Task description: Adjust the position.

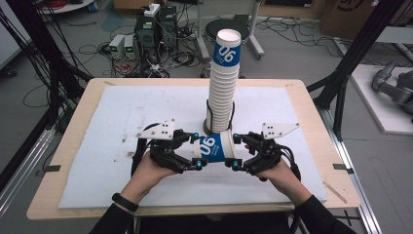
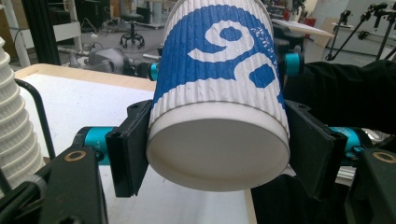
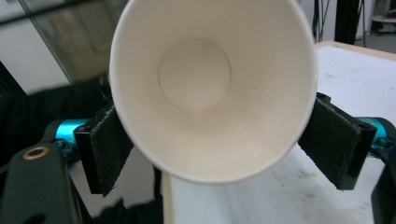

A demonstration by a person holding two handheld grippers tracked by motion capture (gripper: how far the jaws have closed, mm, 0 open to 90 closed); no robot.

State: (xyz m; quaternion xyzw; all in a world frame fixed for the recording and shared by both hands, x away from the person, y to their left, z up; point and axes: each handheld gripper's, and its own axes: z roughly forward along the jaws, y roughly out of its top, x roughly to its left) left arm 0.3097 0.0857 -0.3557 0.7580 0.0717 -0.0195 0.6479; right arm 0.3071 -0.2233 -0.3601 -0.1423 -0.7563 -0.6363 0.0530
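The left gripper (image 1: 196,151) is clamped on the narrow base end of a blue-and-white ribbed paper cup (image 1: 214,147). In the left gripper view its pads (image 2: 133,151) press both sides of the cup (image 2: 219,93) just above the closed bottom, which faces that camera. The cup lies level in the air above the white mat (image 1: 122,122), near the person's edge of the table (image 1: 63,146). It hangs just in front of the tall stack of paper cups (image 1: 225,83), which stands in a black wire holder.

The right gripper (image 1: 234,152) meets the cup's open mouth from the other side. In the right gripper view its jaws stand wide, with a pad (image 3: 109,140) on each side of the rim (image 3: 212,88). They lie against the wall or just off it, and I cannot tell whether they press.

The step in hand looks like a handover, with one cup bridged between the two claws and the left one surely gripping it. The next move calls for the right gripper to settle its part. It could draw straight back off the rim without dragging the cup sideways, or take a firm bite before the left lets go. The thin rim will crush under too hard a squeeze.
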